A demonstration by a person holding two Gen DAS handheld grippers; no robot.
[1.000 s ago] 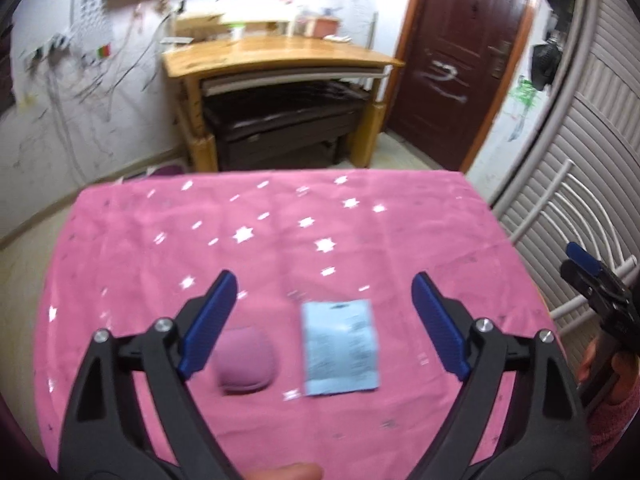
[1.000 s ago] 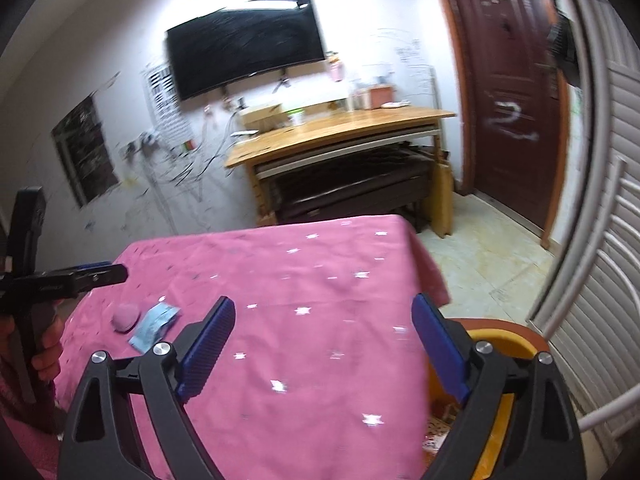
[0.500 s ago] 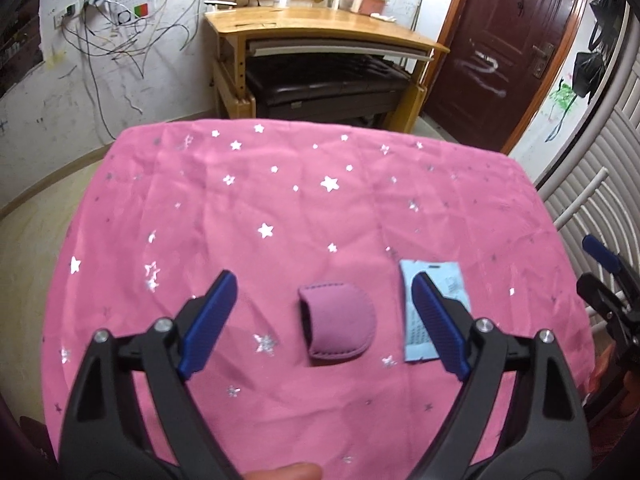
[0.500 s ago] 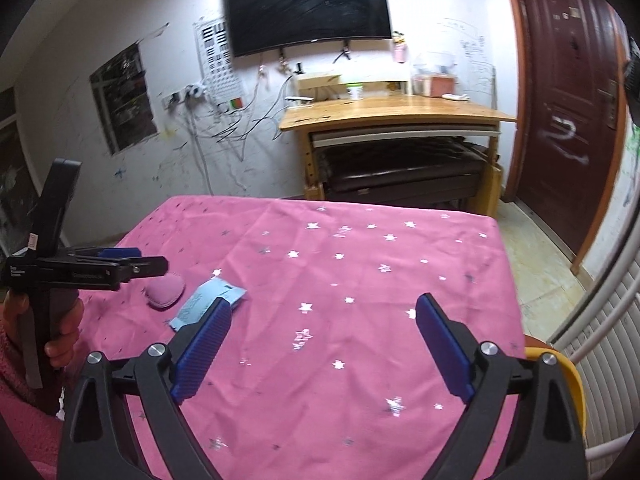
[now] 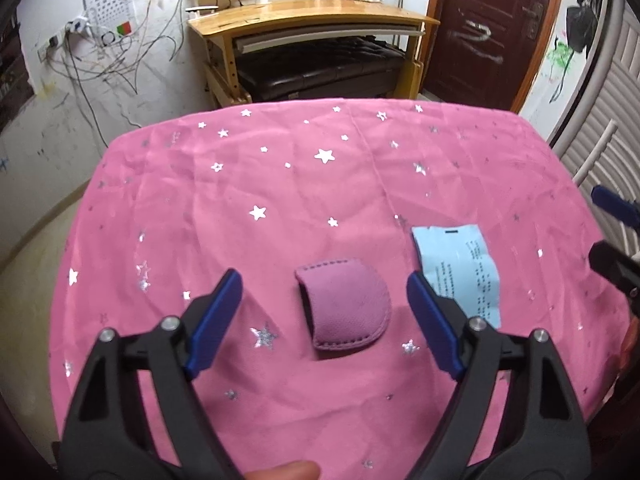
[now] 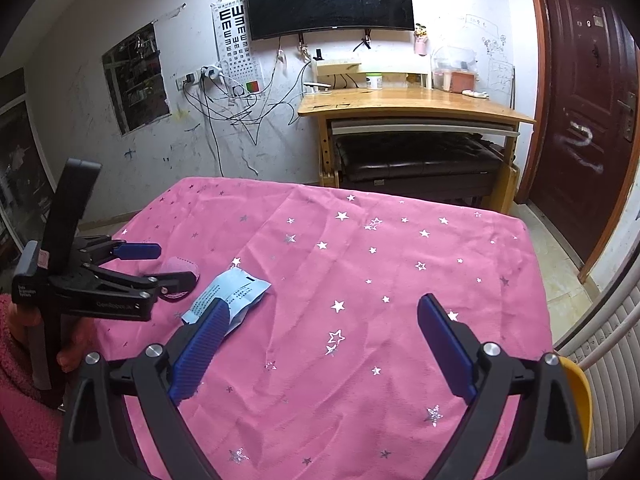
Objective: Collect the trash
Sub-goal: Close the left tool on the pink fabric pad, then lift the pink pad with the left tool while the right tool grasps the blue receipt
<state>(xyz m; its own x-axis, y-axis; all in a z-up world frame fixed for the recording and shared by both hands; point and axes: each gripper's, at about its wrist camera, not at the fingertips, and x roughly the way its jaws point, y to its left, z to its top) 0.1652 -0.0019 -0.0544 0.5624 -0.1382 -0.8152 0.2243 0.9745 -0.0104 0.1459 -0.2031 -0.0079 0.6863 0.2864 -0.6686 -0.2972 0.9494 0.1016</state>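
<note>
Two grippers' jaws wide, left gripper (image 5: pixel 324 308) framing purple pouch (image 5: pixel 347 313), blue paper (image 5: pixel 460 272) beside

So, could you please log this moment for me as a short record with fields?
surface: table under a pink star-print cloth
trash item: light blue printed paper slip, lying flat, apart from the pouch
other item: small purple stitched pouch, centred between the left gripper's fingers
left gripper: open, empty, aimed at the pouch
right gripper: open, empty, over the cloth
bin: yellow rim at the table's right edge
</note>
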